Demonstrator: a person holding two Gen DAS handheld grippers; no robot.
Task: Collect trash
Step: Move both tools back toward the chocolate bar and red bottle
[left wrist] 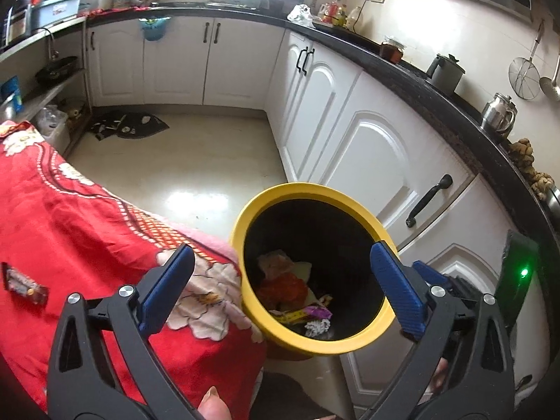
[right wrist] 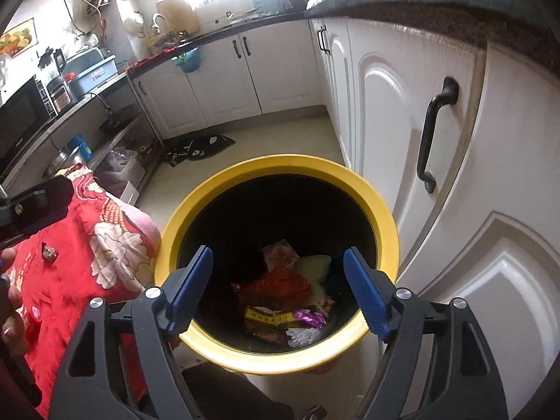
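A yellow-rimmed bin (left wrist: 245,231) (right wrist: 224,178) with a black inside stands on the floor beside a table with a red flowered cloth (left wrist: 70,217) (right wrist: 80,262). Several wrappers (left wrist: 290,287) (right wrist: 280,290) lie at the bin's bottom. My left gripper (left wrist: 280,273) is open and empty, above the bin's near rim and the cloth's edge. My right gripper (right wrist: 278,273) is open and empty, directly over the bin's mouth; it also shows at the right of the left wrist view (left wrist: 434,276). A dark wrapper (left wrist: 24,285) (right wrist: 49,252) lies on the cloth.
White cabinets (left wrist: 367,147) (right wrist: 455,175) under a black counter (left wrist: 437,94) stand close on the right of the bin. A dark mat (left wrist: 129,126) (right wrist: 199,147) lies on the floor at the far corner. Shelves with kitchenware (left wrist: 52,70) (right wrist: 70,105) stand at the left.
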